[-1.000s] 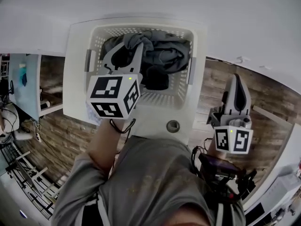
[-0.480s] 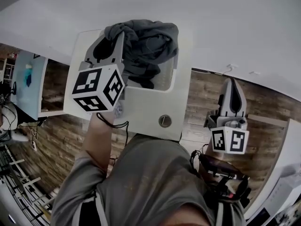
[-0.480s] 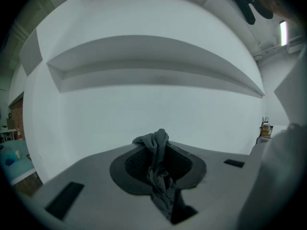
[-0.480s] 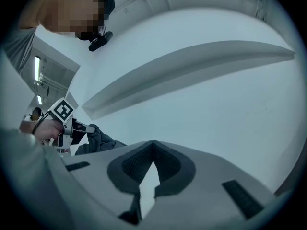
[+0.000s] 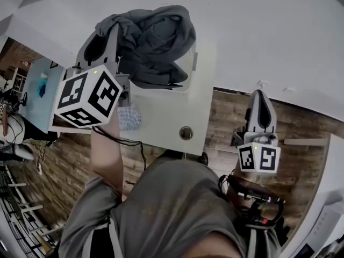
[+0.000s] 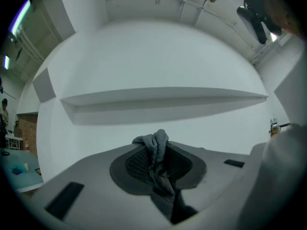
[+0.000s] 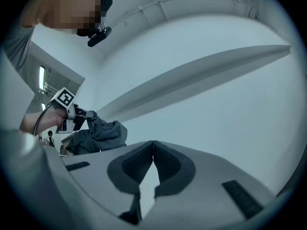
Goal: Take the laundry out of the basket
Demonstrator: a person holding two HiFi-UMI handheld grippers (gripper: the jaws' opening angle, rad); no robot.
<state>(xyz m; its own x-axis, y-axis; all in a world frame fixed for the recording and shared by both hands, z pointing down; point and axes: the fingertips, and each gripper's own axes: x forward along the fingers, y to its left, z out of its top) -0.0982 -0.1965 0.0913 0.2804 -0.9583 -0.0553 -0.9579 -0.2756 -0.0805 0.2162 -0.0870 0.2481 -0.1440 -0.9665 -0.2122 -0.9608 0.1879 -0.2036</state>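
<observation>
My left gripper (image 5: 114, 32) is raised high and shut on a bunched dark grey garment (image 5: 153, 42). The cloth hangs in folds to its right. In the left gripper view a fold of that grey garment (image 6: 157, 145) is pinched between the pads, with white wall beyond. The hanging cloth covers most of the white laundry basket (image 5: 192, 62); only a strip of its right side shows. My right gripper (image 5: 260, 102) is shut and empty over the wooden floor, right of the table. In the right gripper view its jaws (image 7: 152, 143) meet, and the lifted garment (image 7: 100, 134) shows at the left.
The basket stands on a white table (image 5: 164, 117) with a round grommet (image 5: 186, 133) near its front edge. A small checkered patch (image 5: 129, 117) lies below the left gripper. Wooden floor (image 5: 301, 128) runs to the right, and a light blue surface (image 5: 36, 93) lies at far left.
My left gripper has risen and swung left, lifting the grey garment out of the basket. The right gripper has stayed almost where it was.
</observation>
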